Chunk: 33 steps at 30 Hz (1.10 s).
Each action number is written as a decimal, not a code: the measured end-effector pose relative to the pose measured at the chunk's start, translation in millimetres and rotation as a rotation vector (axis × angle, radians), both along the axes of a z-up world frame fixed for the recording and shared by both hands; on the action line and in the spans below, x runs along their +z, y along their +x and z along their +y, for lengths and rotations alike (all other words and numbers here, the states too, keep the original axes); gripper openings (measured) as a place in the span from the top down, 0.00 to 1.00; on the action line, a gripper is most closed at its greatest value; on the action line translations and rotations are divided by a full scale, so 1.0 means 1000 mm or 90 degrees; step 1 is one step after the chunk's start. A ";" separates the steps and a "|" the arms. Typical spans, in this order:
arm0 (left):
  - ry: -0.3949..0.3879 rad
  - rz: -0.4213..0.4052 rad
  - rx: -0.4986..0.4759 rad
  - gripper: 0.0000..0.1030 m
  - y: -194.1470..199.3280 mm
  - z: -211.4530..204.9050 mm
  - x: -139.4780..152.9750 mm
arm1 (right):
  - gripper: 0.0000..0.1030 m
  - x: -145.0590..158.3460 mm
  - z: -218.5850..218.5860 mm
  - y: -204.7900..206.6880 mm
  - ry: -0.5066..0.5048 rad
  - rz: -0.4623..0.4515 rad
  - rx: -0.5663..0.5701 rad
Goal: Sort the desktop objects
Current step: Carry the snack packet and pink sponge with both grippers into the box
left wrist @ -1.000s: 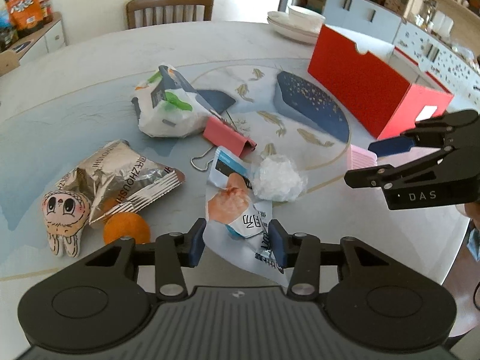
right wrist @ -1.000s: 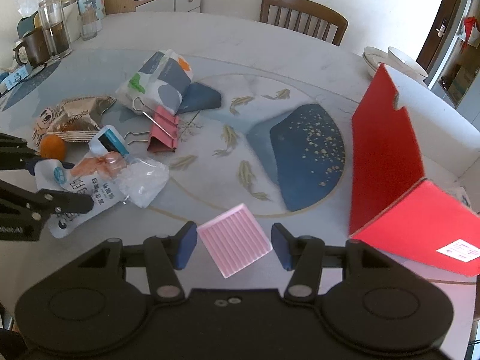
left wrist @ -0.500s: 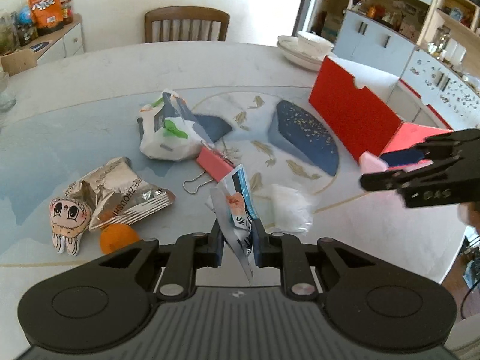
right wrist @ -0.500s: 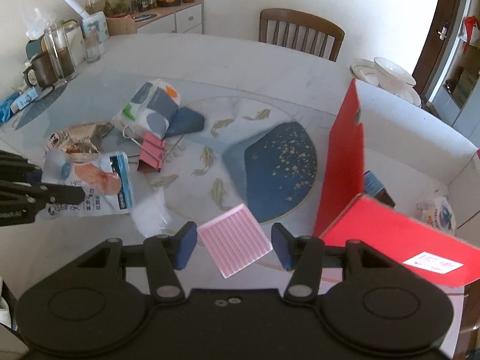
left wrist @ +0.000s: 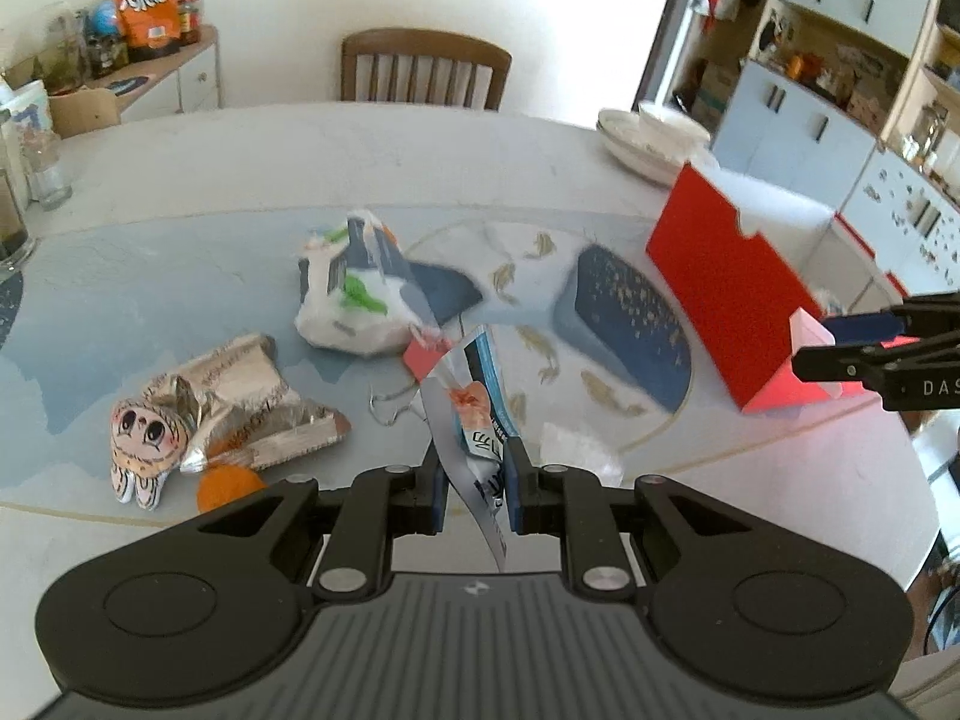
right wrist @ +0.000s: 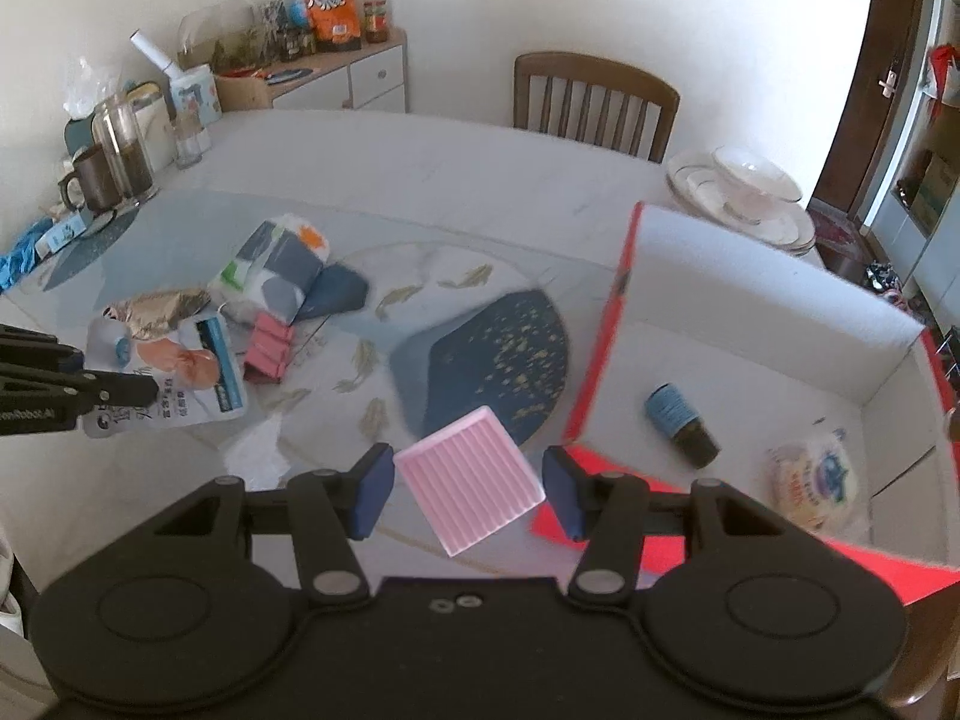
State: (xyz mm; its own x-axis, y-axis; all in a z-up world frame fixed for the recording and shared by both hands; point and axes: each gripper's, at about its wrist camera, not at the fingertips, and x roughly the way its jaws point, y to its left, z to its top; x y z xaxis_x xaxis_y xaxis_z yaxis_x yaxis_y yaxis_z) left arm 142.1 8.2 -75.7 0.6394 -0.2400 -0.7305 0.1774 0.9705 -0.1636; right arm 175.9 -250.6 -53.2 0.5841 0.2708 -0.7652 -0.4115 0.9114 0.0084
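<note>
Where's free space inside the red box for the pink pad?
The box floor is bare along the left red wall and the white back wall, left of the small dark bottle. The near-right corner is crowded by the round white packet.

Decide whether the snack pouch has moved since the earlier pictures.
Yes. The snack pouch has risen off the table, clamped in the left gripper, leaving the crumpled tissue behind.
</note>
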 end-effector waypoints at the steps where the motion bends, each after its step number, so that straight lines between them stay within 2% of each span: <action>1: -0.004 -0.004 0.004 0.83 0.000 -0.001 0.004 | 0.48 0.002 -0.005 0.002 0.007 0.005 0.002; 5: -0.020 -0.016 0.012 0.83 0.003 -0.008 0.016 | 0.48 0.010 -0.023 0.009 0.040 0.027 0.002; 11: -0.031 -0.043 -0.001 0.83 0.010 -0.029 0.037 | 0.48 0.030 -0.051 0.021 0.077 0.021 -0.011; 21: -0.037 -0.068 -0.048 0.83 0.032 -0.072 0.057 | 0.48 0.025 -0.090 0.045 0.040 0.001 -0.049; 33: -0.045 -0.091 -0.111 0.83 0.057 -0.121 0.073 | 0.48 0.010 -0.128 0.060 0.012 0.010 -0.077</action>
